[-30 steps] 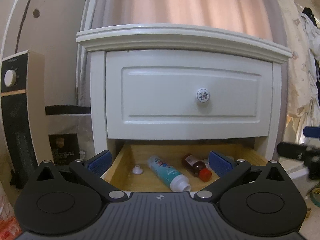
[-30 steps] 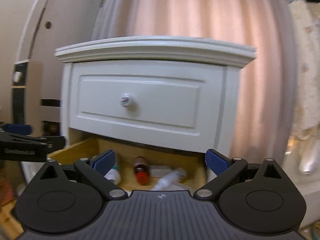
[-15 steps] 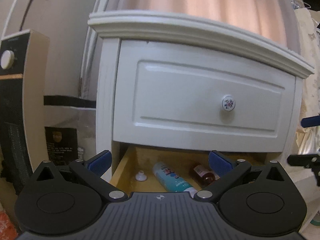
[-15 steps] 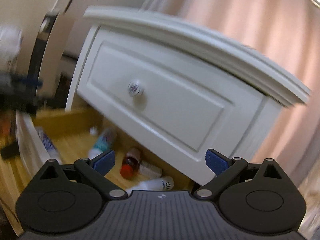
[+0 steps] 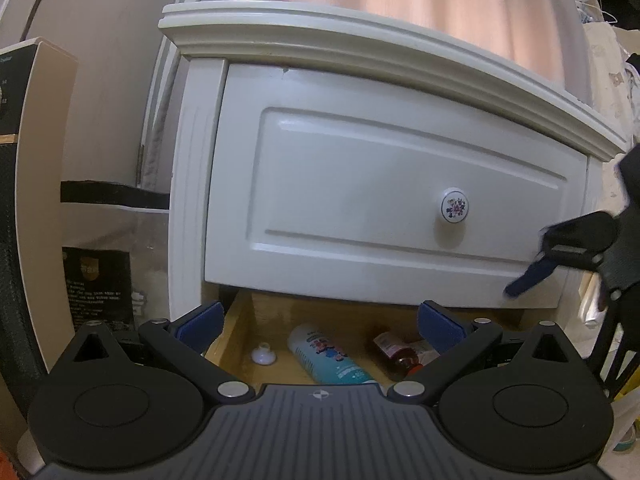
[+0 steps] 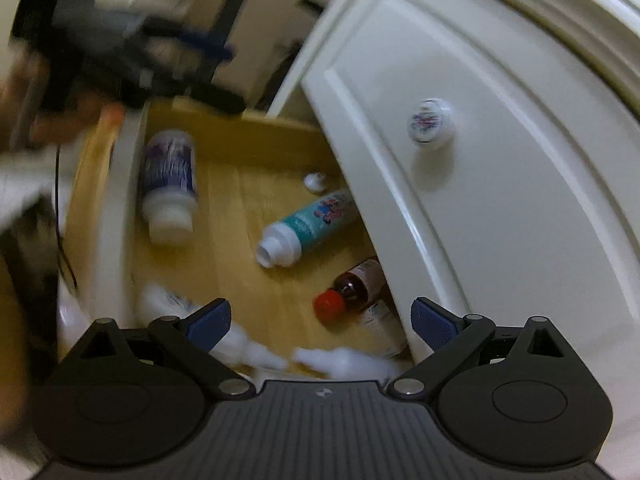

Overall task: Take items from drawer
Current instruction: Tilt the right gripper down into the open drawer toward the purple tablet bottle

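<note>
The lower wooden drawer (image 6: pixel 224 240) of a white nightstand stands pulled out. In it lie a teal bottle (image 6: pixel 308 224), a brown bottle with a red cap (image 6: pixel 352 292), a blue-labelled white bottle (image 6: pixel 170 184), a small white cap (image 6: pixel 315 181) and blurred white items (image 6: pixel 340 360) near the front. My right gripper (image 6: pixel 320 320) is open and empty above the drawer. My left gripper (image 5: pixel 318 320) is open and empty in front of the drawer, where the teal bottle (image 5: pixel 328 356), brown bottle (image 5: pixel 396 354) and cap (image 5: pixel 263 354) show. The right gripper shows at the left view's right edge (image 5: pixel 532 276).
The upper drawer front (image 5: pixel 380 196) is closed, with a floral knob (image 5: pixel 454 205), and overhangs the open drawer. A beige and black heater (image 5: pixel 32 200) stands at the left. A pink curtain (image 5: pixel 400 0) hangs behind. Clothes (image 5: pixel 612 64) hang at the right.
My right gripper has swung left, tilted and dropped over the open drawer. My left gripper has moved closer and left. Both stay open.
</note>
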Tool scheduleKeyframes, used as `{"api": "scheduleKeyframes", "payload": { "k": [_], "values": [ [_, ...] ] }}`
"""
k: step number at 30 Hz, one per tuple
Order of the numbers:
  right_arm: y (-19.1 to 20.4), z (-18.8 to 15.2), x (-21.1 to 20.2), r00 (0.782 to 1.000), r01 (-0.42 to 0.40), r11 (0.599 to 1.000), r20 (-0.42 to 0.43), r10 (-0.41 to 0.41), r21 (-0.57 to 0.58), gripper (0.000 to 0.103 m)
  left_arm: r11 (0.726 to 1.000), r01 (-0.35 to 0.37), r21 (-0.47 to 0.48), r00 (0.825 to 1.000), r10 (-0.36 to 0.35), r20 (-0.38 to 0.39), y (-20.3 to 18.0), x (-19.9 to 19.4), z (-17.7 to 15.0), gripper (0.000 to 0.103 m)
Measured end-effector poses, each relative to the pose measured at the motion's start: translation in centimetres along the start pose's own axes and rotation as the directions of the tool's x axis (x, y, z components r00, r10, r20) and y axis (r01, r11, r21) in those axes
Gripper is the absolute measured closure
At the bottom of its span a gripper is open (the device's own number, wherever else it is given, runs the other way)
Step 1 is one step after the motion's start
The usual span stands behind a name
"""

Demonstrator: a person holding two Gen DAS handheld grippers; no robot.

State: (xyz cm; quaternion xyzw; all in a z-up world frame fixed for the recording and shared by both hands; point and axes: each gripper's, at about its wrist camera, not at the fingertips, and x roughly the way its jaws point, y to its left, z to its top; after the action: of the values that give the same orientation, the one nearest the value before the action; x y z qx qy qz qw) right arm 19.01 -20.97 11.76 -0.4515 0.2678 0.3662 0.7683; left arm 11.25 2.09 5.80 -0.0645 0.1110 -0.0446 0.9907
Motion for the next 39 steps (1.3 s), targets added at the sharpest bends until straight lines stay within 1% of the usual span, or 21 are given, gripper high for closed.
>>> {"api": "scheduleKeyframes", "payload": {
  "k": [2, 5, 7, 8, 11, 12, 14, 15, 17, 20, 21, 23, 26, 29, 31, 33, 35, 36, 37, 39],
  "values": [
    [-0.3, 0.3, 1.1, 0.995, -0.089, 0.994, -0.05, 0.086, -0.058, 0.003, 1.0, -0.001, 0.0, 1.0, 0.001, 0.002, 0.1, -0.1, 0.0, 0.0],
    [-0.3, 0.6, 1.8, 0.985, -0.16, 0.98, -0.08, 0.151, -0.117, 0.003, 1.0, 0.006, -0.011, 1.0, -0.006, -0.002, 0.3, -0.3, 0.0, 0.0],
    [0.0, 0.9, 2.2, 0.985, -0.159, 0.97, -0.098, 0.143, -0.186, 0.003, 1.0, 0.013, -0.019, 1.0, -0.013, -0.009, 0.4, -0.2, 0.0, 0.0],
    [0.1, 1.0, 2.5, 0.982, -0.164, 0.964, -0.122, 0.141, -0.209, 0.003, 1.0, 0.015, -0.022, 1.0, -0.015, -0.012, 0.5, -0.2, 0.0, 0.0],
    [-0.5, 1.6, 3.7, 0.963, -0.227, 0.954, -0.19, 0.19, -0.196, 0.006, 1.0, 0.015, -0.026, 1.0, -0.016, -0.014, 0.6, -0.1, -0.1, 0.0],
    [-0.5, 1.6, 4.1, 0.958, -0.239, 0.949, -0.21, 0.196, -0.206, 0.011, 1.0, 0.016, -0.027, 1.0, -0.016, -0.016, 0.6, -0.1, -0.2, 0.0],
    [-0.5, 1.7, 4.9, 0.947, -0.262, 0.938, -0.249, 0.204, -0.226, 0.014, 0.999, 0.019, -0.03, 1.0, -0.019, -0.018, 0.7, -0.1, -0.3, 0.0],
    [-0.3, 1.9, 5.2, 0.95, -0.249, 0.937, -0.249, 0.188, -0.243, 0.014, 0.999, 0.017, -0.03, 1.0, -0.018, -0.019, 0.7, 0.0, -0.4, 0.0],
    [0.0, 2.5, 5.3, 0.957, -0.243, 0.934, -0.223, 0.187, -0.263, 0.014, 1.0, 0.006, -0.03, 1.0, -0.007, -0.022, 0.8, 0.0, -0.4, 0.0],
    [0.5, 3.9, 6.4, 0.972, -0.201, 0.947, -0.17, 0.161, -0.25, 0.013, 0.999, -0.012, -0.033, 1.0, 0.011, -0.022, 1.2, -0.1, -0.3, 0.0],
    [0.9, 4.3, 6.7, 0.976, -0.183, 0.953, -0.161, 0.147, -0.243, 0.009, 0.999, -0.016, -0.034, 1.0, 0.016, -0.02, 1.3, -0.2, -0.3, 0.0],
    [1.7, 4.9, 7.2, 0.979, -0.172, 0.95, -0.151, 0.136, -0.26, 0.008, 0.999, -0.022, -0.034, 1.0, 0.022, -0.012, 1.6, -0.5, -0.3, 0.0],
    [3.3, 4.8, 7.5, 0.984, -0.161, 0.906, -0.135, 0.117, -0.39, 0.008, 0.999, -0.031, -0.037, 0.999, 0.031, -0.011, 1.9, -0.8, -0.3, 0.0],
    [4.0, 4.6, 7.8, 0.978, -0.194, 0.866, -0.162, 0.133, -0.46, 0.01, 0.999, -0.038, -0.035, 0.999, 0.038, -0.012, 2.2, -0.9, -0.4, 0.0],
    [4.5, 4.1, 8.1, 0.984, -0.166, 0.832, -0.144, 0.105, -0.53, 0.012, 0.998, -0.046, -0.042, 0.999, 0.046, -0.015, 2.5, -0.9, -0.5, 0.0],
    [4.7, 3.7, 8.1, 0.995, -0.098, 0.778, -0.085, 0.058, -0.62, 0.012, 0.997, -0.043, -0.057, 0.999, 0.042, -0.017, 3.0, -0.8, -0.6, 0.0],
    [4.6, 3.1, 7.4, 0.998, -0.044, 0.724, 0.004, 0.064, -0.688, 0.013, 0.996, -0.04, -0.074, 0.999, 0.039, -0.019, 3.3, -0.8, -0.7, 0.0],
    [4.3, 3.3, 7.1, 0.995, -0.053, 0.718, 0.022, 0.094, -0.694, 0.015, 0.996, -0.038, -0.082, 0.999, 0.037, -0.02, 3.4, -0.8, -0.8, 0.0],
    [4.1, 3.5, 6.8, 0.992, -0.061, 0.712, 0.039, 0.123, -0.7, 0.017, 0.995, -0.034, -0.088, 0.999, 0.032, -0.021, 3.6, -0.8, -0.8, 0.0],
    [3.7, 4.2, 6.3, 0.983, -0.079, 0.704, 0.063, 0.173, -0.706, 0.035, 0.995, -0.033, -0.092, 0.999, 0.031, -0.023, 3.7, -0.9, -0.9, 0.0]
  ]
}}
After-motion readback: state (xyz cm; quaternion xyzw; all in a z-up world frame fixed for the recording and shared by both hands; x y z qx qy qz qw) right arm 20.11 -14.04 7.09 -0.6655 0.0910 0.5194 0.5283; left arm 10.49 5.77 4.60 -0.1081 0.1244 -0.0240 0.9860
